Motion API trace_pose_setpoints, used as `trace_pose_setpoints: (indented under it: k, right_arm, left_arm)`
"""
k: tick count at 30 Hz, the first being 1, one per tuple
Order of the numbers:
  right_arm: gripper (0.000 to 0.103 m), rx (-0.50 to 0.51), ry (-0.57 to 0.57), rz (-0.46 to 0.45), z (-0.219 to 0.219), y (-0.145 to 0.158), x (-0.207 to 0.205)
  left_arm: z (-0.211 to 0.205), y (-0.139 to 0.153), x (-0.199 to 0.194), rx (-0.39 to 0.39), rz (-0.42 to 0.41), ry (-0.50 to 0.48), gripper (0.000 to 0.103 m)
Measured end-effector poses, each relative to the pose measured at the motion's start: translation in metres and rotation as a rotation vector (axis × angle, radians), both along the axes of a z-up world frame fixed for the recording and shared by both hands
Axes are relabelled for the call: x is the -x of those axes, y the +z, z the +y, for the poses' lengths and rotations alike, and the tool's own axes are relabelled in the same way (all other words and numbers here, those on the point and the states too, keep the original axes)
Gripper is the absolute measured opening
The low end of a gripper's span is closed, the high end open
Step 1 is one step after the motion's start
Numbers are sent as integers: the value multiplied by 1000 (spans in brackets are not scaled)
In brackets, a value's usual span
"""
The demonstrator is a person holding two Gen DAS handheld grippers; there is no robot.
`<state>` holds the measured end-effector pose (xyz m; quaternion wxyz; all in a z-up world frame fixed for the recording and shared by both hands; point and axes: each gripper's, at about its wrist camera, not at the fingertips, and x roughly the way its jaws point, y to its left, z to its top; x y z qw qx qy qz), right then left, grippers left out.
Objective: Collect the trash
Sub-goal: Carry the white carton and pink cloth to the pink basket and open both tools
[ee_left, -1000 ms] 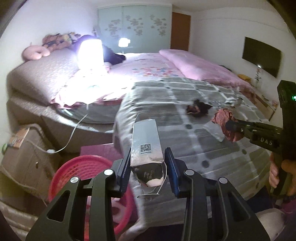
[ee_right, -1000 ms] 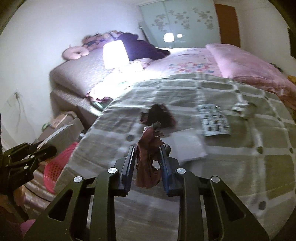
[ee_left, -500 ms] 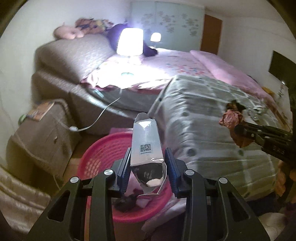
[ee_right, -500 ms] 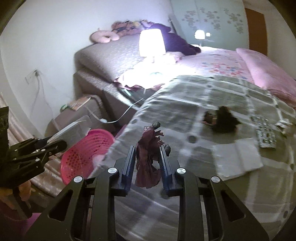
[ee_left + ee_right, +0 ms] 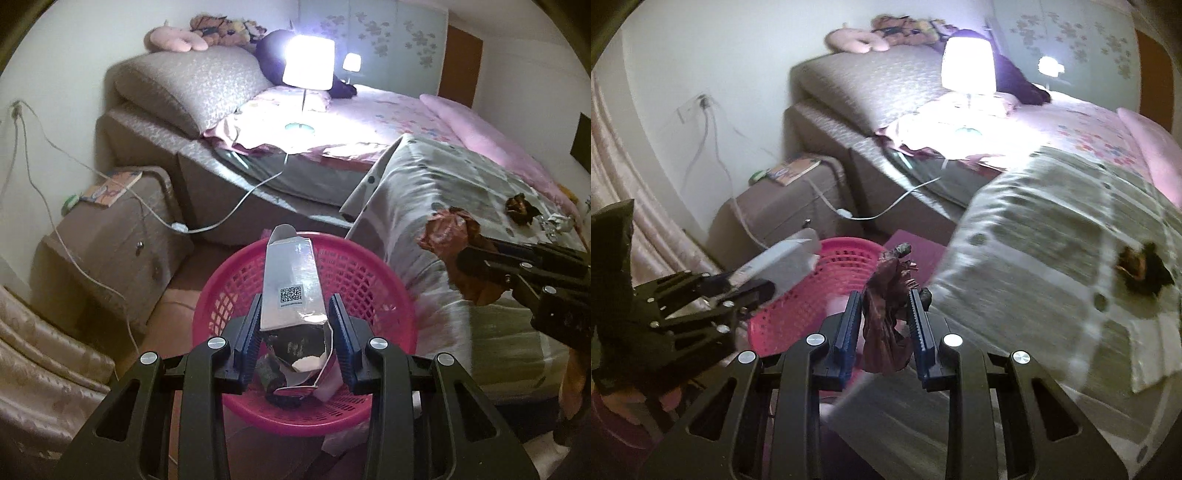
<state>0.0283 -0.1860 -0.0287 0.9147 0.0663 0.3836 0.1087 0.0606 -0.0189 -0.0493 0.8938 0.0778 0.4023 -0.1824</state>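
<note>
My left gripper [image 5: 295,332] is shut on a silver carton [image 5: 291,280] with a QR label and holds it above the pink basket [image 5: 373,273], which has some trash inside. My right gripper [image 5: 884,317] is shut on a crumpled dark red wrapper [image 5: 886,306] at the bed's edge, right of the basket [image 5: 809,302]. From the left wrist view the wrapper [image 5: 447,236] and right gripper [image 5: 476,258] hang over the blanket edge. Another dark scrap [image 5: 521,208] and a foil piece [image 5: 554,223] lie on the grey blanket.
A bedside cabinet [image 5: 110,236] with a book stands left of the basket, with white cables trailing across it. A lit lamp [image 5: 308,64] stands on the bed. A white paper sheet [image 5: 1152,339] lies on the blanket [image 5: 1052,258]. A curtain hangs at the left.
Both grippers have swung left from over the bed toward the basket. The carton now hangs over the basket, and the red wrapper has come to the bed's edge.
</note>
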Motion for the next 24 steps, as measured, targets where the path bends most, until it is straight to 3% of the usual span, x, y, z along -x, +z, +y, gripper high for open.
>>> trace_pose_setpoints:
  k: [15, 20, 24]
  right_arm:
    - [27, 1, 41, 69, 21, -20, -20]
    - [43, -17, 28, 67, 18, -20, -19]
    - [47, -26, 22, 60, 15, -18, -16]
  left_arm:
    - [0, -19, -8, -30, 48, 16, 36]
    - [2, -18, -8, -41, 30, 33, 57]
    - [4, -17, -9, -40, 23, 51, 64]
